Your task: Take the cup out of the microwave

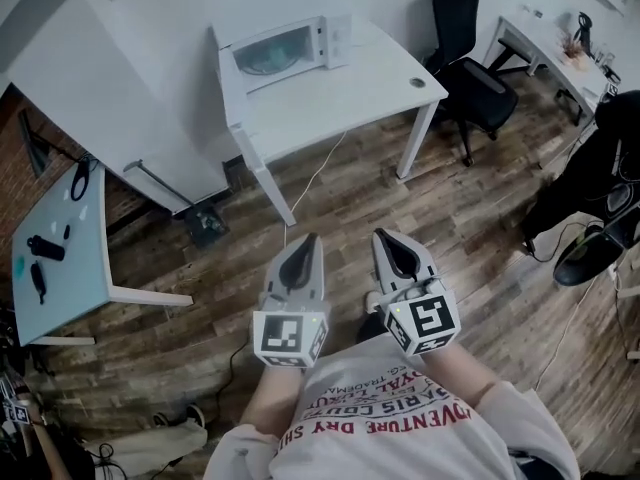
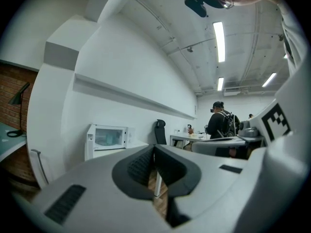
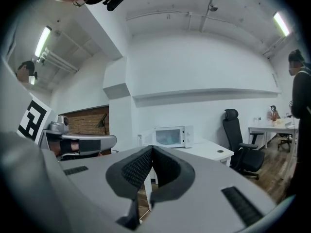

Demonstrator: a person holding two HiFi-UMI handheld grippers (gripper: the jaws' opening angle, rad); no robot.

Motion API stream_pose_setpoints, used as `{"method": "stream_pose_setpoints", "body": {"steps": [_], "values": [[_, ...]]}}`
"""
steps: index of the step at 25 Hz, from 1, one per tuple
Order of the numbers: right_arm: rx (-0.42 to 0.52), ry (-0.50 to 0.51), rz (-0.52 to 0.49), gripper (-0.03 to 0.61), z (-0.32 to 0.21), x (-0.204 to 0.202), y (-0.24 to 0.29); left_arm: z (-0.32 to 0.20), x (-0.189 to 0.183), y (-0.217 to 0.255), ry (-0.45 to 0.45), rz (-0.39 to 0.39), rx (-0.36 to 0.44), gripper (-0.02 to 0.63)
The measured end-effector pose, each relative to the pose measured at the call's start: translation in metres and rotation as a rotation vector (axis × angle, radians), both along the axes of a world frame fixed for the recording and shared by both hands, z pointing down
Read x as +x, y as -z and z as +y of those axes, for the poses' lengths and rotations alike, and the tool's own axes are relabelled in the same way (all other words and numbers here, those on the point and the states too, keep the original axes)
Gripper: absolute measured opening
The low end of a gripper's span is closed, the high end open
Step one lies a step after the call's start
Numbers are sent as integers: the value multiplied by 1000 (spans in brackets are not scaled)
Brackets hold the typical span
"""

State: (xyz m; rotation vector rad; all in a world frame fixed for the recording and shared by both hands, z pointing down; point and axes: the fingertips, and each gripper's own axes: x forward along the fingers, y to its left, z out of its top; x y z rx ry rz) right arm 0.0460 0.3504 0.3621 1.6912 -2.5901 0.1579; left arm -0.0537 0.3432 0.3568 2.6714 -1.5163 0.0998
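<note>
A glass-topped side table [image 1: 62, 230] carrying a few dark objects sits at 9 o'clock in the head view. At 11 o'clock, a white microwave [image 1: 285, 46] stands with its door closed on the far left corner of a white worktop [image 1: 345, 88]. The cup [image 1: 262, 60] shows only as a teal shape behind the door glass, well apart from both claws. At centre, the left claw [image 1: 306, 240] and right claw [image 1: 384, 236] are held side by side over the wooden floor [image 1: 470, 238]. Both point level toward the worktop, with each set of jaws pressed together and nothing between them. A black office chair [image 1: 468, 63] stands at 1 o'clock, just right of the worktop, and a second desk [image 1: 540, 48] lies beyond it at 2 o'clock.
</note>
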Motion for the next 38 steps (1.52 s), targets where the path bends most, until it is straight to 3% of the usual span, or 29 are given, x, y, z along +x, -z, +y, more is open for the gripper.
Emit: {"method": "stream_pose_setpoints", "body": {"steps": [10, 16, 22, 34, 38], "values": [[9, 132, 27, 11, -123, 54, 10, -113, 50, 11, 126, 32, -3, 8], [-15, 136, 14, 11, -181, 78, 5, -163, 68, 9, 142, 20, -15, 8], [-24, 150, 23, 11, -237, 70, -4, -225, 62, -4, 158, 21, -41, 8], [-29, 85, 20, 11, -382, 30, 1, -382, 23, 7, 90, 21, -26, 8], [-15, 82, 37, 11, -424, 10, 3, -422, 8, 7, 84, -29, -2, 8]]}}
